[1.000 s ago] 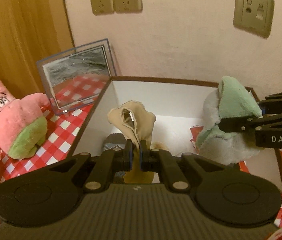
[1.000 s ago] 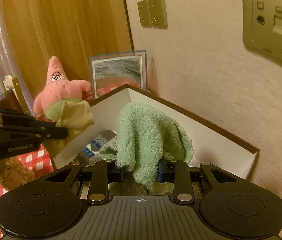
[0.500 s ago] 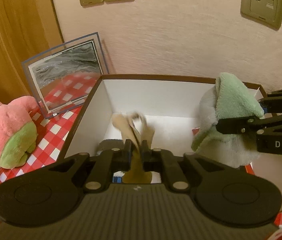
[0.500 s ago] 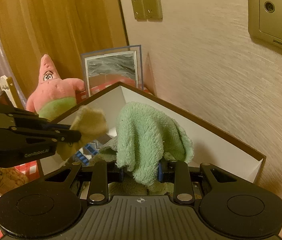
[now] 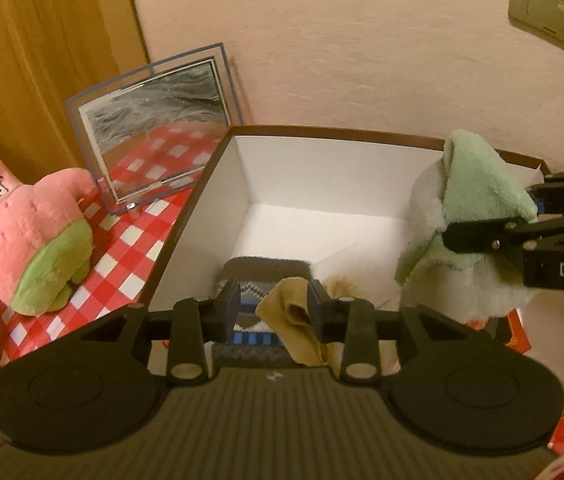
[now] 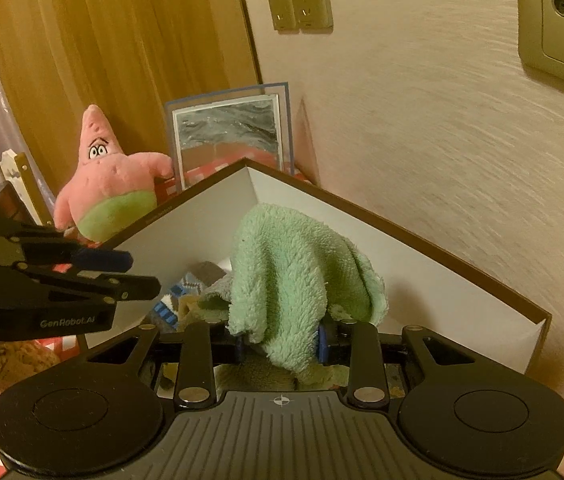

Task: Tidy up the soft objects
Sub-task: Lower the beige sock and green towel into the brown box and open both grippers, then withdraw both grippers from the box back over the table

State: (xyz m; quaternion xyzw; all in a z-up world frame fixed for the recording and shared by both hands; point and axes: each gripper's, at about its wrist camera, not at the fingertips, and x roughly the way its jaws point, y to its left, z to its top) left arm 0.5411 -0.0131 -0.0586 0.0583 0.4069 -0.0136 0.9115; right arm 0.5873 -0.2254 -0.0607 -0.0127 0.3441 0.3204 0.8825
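Dropping cloths into the white-walled, brown-rimmed cardboard box (image 5: 218, 176).

Our left gripper (image 5: 274, 308) has just been opening: its jaws stand apart, and the limp tan cloth (image 5: 293, 320) sags between them, released onto the patterned knit sock (image 5: 258, 276) inside the box. Our right gripper (image 6: 282, 346) is clenched on the fluffy green towel (image 6: 297, 268), hanging over the box's interior. Next, we judge, the towel needs lowering and releasing; the pink star-shaped plush (image 5: 22, 236) waits outside the box.

Both grippers (image 5: 274, 306) (image 6: 282, 346): black plastic, ribbed base w/ round discs, silver screws, blue pads (white logos sidewise).
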